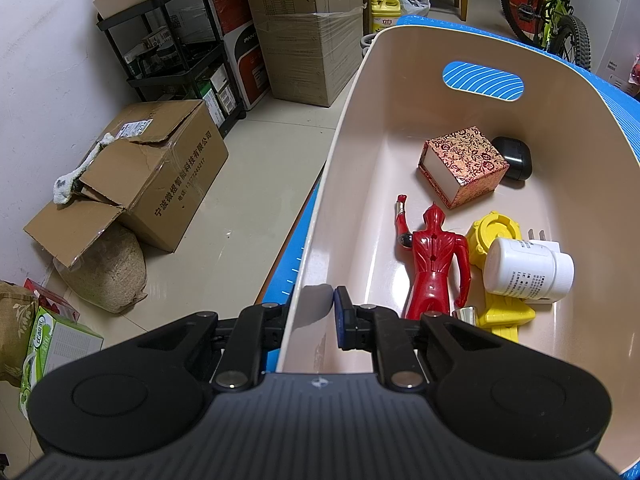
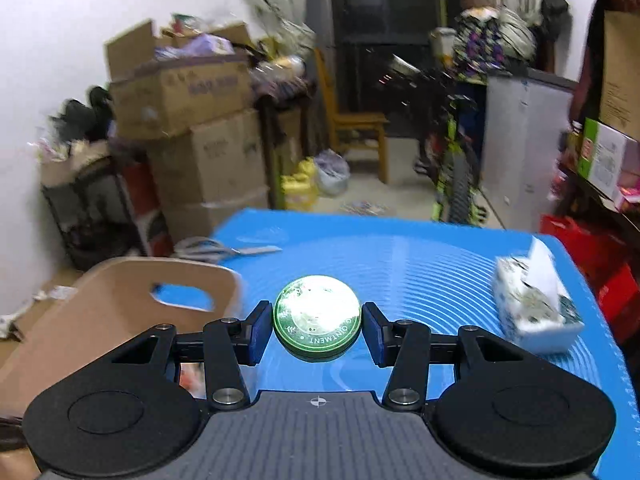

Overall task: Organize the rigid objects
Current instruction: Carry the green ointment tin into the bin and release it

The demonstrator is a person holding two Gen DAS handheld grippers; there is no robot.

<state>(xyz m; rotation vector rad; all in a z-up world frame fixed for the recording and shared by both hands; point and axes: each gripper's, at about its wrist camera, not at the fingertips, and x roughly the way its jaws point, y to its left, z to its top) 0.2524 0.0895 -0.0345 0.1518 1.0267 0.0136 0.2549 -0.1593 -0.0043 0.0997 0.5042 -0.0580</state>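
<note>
A beige plastic bin (image 1: pixel 500 128) stands on the blue mat. It holds a red hero figure (image 1: pixel 434 256), a red patterned box (image 1: pixel 464 166), a black case (image 1: pixel 514 158), a white bottle (image 1: pixel 528 266) and a yellow toy (image 1: pixel 496 236). My left gripper (image 1: pixel 310 320) is shut on the bin's near left wall, one finger outside, one inside. My right gripper (image 2: pixel 318 330) is shut on a round green ointment tin (image 2: pixel 318 316) and holds it above the mat (image 2: pixel 420 264), just right of the bin (image 2: pixel 112 312).
A tissue box (image 2: pixel 536 312) lies on the mat to the right. Scissors (image 2: pixel 224 250) lie at the mat's far left corner. Cardboard boxes (image 1: pixel 156 176), a black shelf (image 1: pixel 180 56), a chair (image 2: pixel 356 128) and a bicycle (image 1: pixel 552 12) stand on the floor around the table.
</note>
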